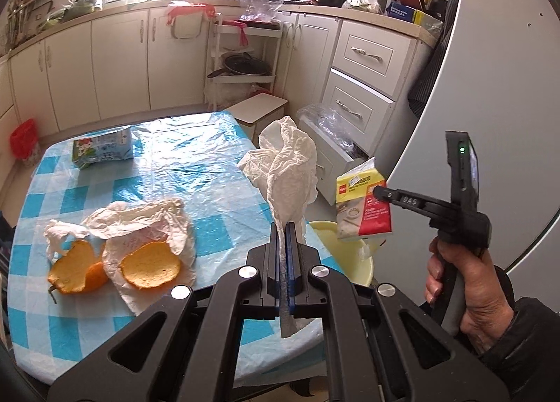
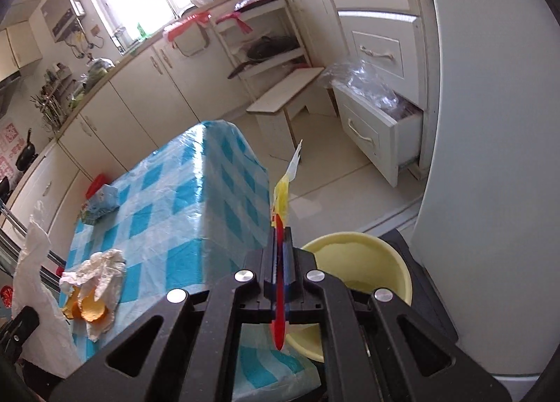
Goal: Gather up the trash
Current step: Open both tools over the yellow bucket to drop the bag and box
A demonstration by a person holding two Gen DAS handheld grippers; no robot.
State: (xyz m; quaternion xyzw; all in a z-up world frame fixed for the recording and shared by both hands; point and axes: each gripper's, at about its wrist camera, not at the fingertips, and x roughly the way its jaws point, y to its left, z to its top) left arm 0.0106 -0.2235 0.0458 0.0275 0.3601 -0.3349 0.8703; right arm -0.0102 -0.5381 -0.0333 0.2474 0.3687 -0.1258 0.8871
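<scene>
A crumpled white paper towel point(image 1: 287, 164) stands upright out of the left gripper point(image 1: 286, 230), whose jaws are clamped on its lower end, above the worktop's point(image 1: 217, 171) near right corner. The right gripper point(image 2: 280, 237) has its jaws clamped on a flat yellow-and-red packet point(image 1: 364, 206), held in the air past the worktop's right edge, above a pale yellow bin point(image 2: 353, 262) on the floor (the bin's mouth is open). Bare tiled floor point(image 2: 336, 160) lies between the worktop and an open drawer point(image 2: 374, 132). On the blue checked worktop remain orange peels point(image 1: 115, 265) on crumpled tissue point(image 1: 140, 216) and a green tissue pack point(image 1: 103, 150).
</scene>
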